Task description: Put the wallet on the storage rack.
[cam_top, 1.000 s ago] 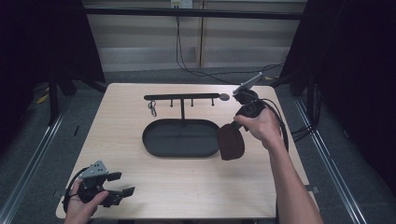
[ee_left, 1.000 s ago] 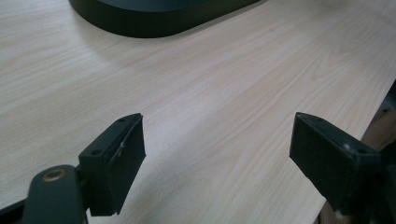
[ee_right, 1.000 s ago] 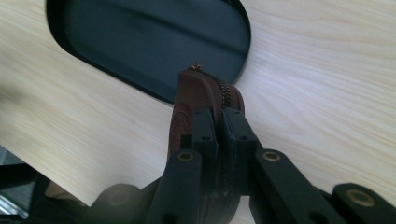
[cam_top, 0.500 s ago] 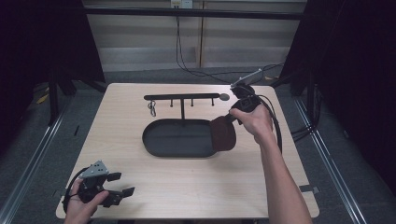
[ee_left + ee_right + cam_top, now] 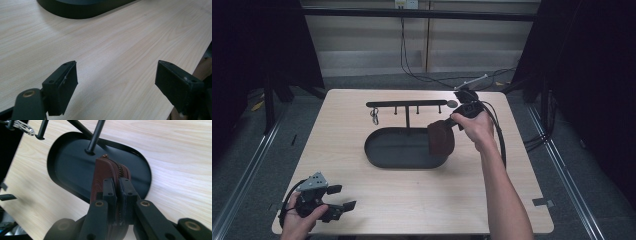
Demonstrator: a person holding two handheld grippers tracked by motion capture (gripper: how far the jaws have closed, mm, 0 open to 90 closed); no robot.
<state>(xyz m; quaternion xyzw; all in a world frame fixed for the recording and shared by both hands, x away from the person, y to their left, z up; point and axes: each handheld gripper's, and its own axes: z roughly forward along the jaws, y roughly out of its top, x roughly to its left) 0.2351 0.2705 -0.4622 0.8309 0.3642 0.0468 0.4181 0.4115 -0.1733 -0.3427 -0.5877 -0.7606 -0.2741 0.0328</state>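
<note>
A brown zippered pouch (image 5: 441, 138) hangs over the right end of a black oval tray (image 5: 387, 150), with my right gripper (image 5: 453, 121) shut on its upper edge. In the right gripper view the jaws pinch the pouch (image 5: 106, 171) along its zipper, right gripper (image 5: 118, 192) above the tray (image 5: 67, 165). From the tray rises a black post carrying a hook bar (image 5: 407, 104); a small metal key ring (image 5: 374, 117) hangs from its left hook. My left gripper (image 5: 343, 197) rests open at the table's near left corner, its fingers (image 5: 61, 86) spread over bare wood.
The light wooden table (image 5: 512, 165) has its near edge just beyond the left gripper. A thick black cable (image 5: 501, 135) trails from the right gripper along the forearm. Dark floor and metal rails surround the table.
The right gripper has carried the pouch left and slightly away from me, from the tray's right rim to above its right end. The left gripper has barely moved.
</note>
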